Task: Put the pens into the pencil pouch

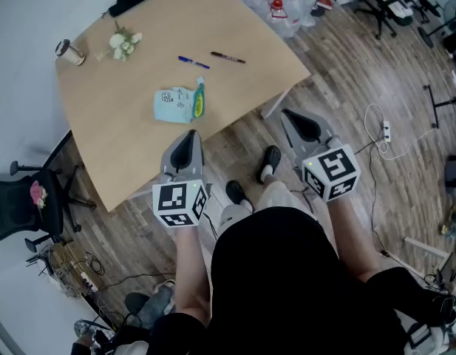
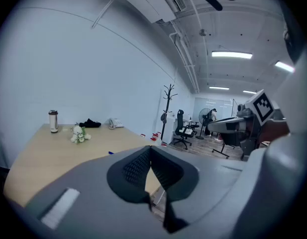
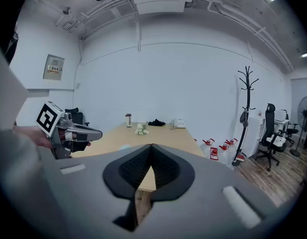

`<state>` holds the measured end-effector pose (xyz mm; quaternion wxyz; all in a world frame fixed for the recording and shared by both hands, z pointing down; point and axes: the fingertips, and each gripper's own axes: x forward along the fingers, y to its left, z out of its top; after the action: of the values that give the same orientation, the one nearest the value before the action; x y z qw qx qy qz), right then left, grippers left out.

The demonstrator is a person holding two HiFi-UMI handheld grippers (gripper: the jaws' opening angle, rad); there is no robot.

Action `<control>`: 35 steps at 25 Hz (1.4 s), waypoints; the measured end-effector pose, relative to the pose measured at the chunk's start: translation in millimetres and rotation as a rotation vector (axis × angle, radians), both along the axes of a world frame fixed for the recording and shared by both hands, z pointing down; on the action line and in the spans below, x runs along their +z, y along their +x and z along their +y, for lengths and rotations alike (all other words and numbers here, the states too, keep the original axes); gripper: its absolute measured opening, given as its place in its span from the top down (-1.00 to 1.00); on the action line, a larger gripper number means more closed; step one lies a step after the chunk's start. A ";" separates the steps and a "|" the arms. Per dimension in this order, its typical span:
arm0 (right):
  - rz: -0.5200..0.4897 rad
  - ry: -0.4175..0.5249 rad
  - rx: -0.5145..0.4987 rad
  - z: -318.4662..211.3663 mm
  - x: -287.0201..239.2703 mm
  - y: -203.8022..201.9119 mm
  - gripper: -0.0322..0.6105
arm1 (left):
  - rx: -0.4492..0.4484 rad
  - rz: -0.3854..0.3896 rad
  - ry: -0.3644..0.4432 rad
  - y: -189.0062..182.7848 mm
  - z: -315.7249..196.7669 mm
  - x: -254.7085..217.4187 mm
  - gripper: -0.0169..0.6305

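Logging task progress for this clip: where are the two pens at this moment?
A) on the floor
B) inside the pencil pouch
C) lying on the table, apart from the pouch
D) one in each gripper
C: the blue pen and the dark pen lie on the table, beyond the pencil pouch and apart from it.

The head view looks steeply down from high; both gripper views look low across the same table point(image 1: 124, 124).

Flowers point(image 1: 121, 44) near cup point(image 1: 68, 52) — black cloth point(image 1: 129, 0) beyond
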<state>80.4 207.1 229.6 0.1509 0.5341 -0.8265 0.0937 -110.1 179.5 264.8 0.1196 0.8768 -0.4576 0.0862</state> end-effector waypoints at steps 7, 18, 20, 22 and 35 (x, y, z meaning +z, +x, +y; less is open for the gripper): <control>0.008 0.004 -0.017 14.7 -3.8 -10.9 0.88 | 0.037 0.003 -0.002 7.1 14.3 -0.9 0.96; -0.058 0.008 -0.025 20.6 -1.3 -25.1 0.87 | 0.054 -0.022 -0.012 -1.4 29.8 1.9 0.96; -0.048 0.002 -0.027 22.4 3.4 -25.9 0.87 | 0.055 -0.025 -0.018 -1.6 32.0 4.3 0.96; -0.048 -0.008 -0.019 21.2 7.8 -24.5 0.87 | 0.046 -0.027 -0.024 -3.0 31.1 6.8 0.96; -0.043 -0.078 -0.063 -33.4 18.1 -16.0 0.86 | -0.012 -0.042 -0.048 0.2 -8.3 11.1 0.92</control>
<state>64.4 173.6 247.7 0.1566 0.4994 -0.8418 0.1325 -109.8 171.2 275.9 0.1316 0.8689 -0.4632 0.1149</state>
